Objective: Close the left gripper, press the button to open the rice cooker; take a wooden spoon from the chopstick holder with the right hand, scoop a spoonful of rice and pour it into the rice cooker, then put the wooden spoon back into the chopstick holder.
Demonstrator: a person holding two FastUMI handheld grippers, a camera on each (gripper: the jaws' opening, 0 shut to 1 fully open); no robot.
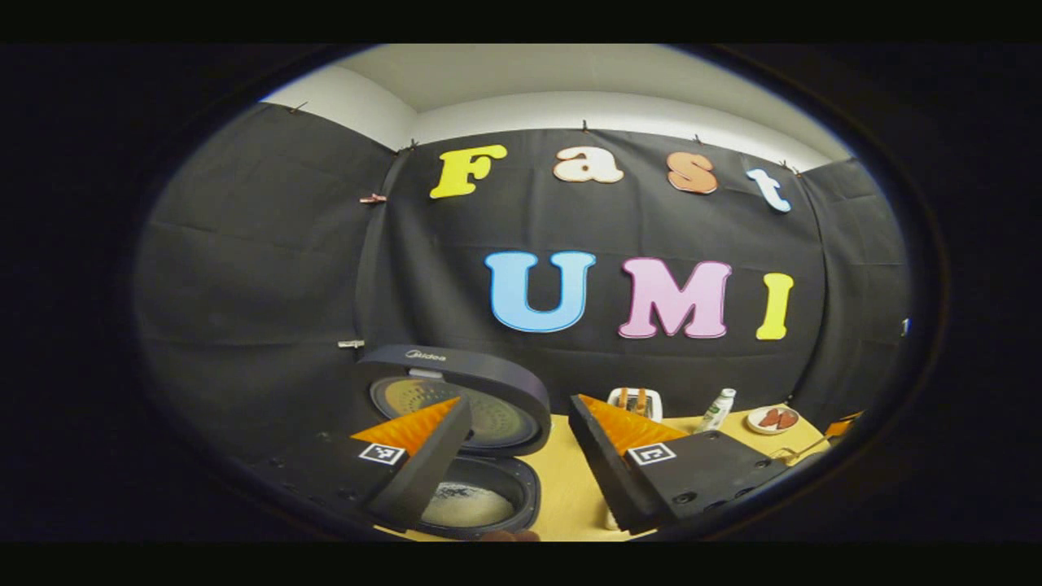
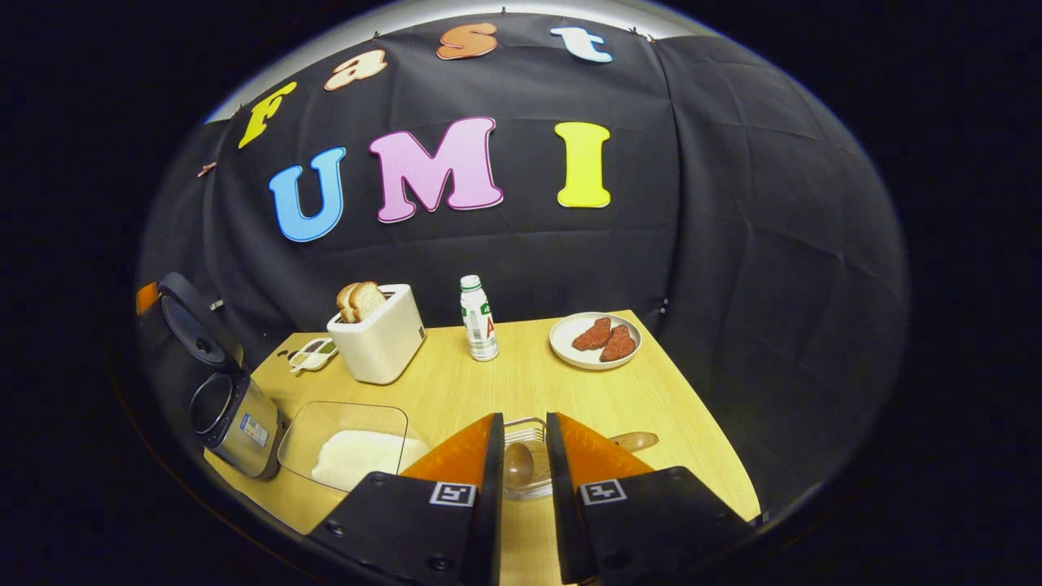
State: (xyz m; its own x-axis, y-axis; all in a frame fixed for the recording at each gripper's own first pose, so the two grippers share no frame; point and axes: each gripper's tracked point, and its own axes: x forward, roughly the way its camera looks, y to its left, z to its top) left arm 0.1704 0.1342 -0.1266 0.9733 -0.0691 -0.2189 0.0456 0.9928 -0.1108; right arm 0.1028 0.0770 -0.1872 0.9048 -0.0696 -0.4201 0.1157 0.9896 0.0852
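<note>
The rice cooker (image 1: 480,505) stands open below my left gripper (image 1: 521,456), its lid (image 1: 456,391) raised and the inner pot showing. The left fingers are spread wide, holding nothing. From the right gripper view the cooker (image 2: 232,415) sits at the table's left with its lid (image 2: 191,325) up. My right gripper (image 2: 521,423) hovers over the wire chopstick holder (image 2: 529,427). Its fingers are narrowly apart, and a wooden spoon's bowl (image 2: 518,464) shows in the gap without touching them. Another wooden piece (image 2: 635,441) sticks out to the right. A clear box of rice (image 2: 358,456) lies beside the cooker.
A white toaster (image 2: 378,338) with bread, a small bottle (image 2: 479,319) and a plate of meat (image 2: 594,339) line the back of the wooden table (image 2: 505,382). A small dish (image 2: 313,354) sits left of the toaster. The table's right edge is close to the holder.
</note>
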